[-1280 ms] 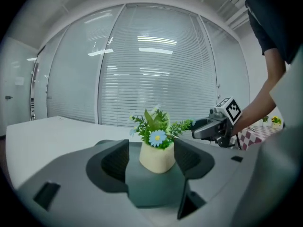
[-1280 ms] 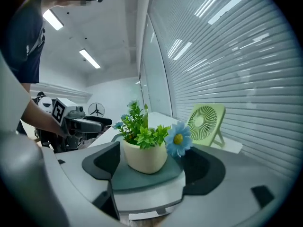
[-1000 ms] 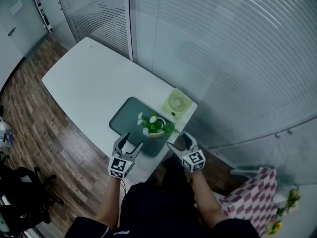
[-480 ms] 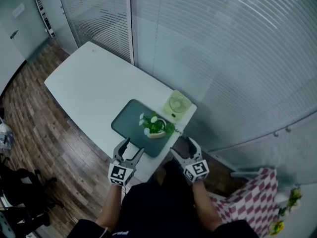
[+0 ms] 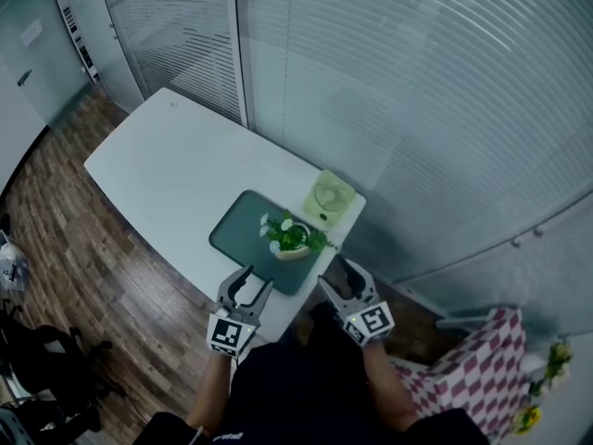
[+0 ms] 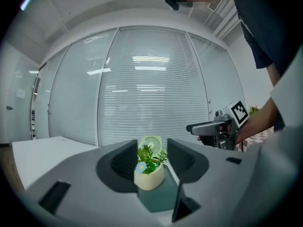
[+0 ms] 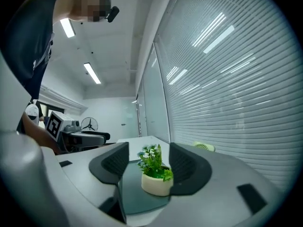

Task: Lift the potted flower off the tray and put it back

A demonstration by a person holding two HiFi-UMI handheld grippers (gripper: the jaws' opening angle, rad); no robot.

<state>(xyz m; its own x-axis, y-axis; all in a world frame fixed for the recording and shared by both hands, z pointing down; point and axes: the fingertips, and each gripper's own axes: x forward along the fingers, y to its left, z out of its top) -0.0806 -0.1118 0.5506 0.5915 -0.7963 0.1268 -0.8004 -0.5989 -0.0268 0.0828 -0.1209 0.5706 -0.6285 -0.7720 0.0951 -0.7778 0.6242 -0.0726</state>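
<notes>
A cream pot with green leaves and small blue and white flowers [image 5: 291,240] stands on a dark green tray [image 5: 243,235] near the table's front edge. My left gripper [image 5: 248,284] hovers at the tray's near left corner. Level with it, my right gripper [image 5: 335,274] hovers just right of the tray. Both are open, short of the pot, and their jaws have just been closing a little with nothing between them. In the left gripper view the pot [image 6: 148,176] shows beyond the jaws on the tray [image 6: 161,198]. The right gripper view frames the pot [image 7: 156,184] the same way.
A small pale green fan [image 5: 332,196] sits on the white table [image 5: 176,170] just behind the tray. Glass walls with blinds run close behind the table. Wooden floor lies to the left. A checked cloth [image 5: 473,364] is at the lower right.
Both grippers have drawn back a little from the tray toward the person and their jaws look slightly narrower. The pot and tray have not moved.
</notes>
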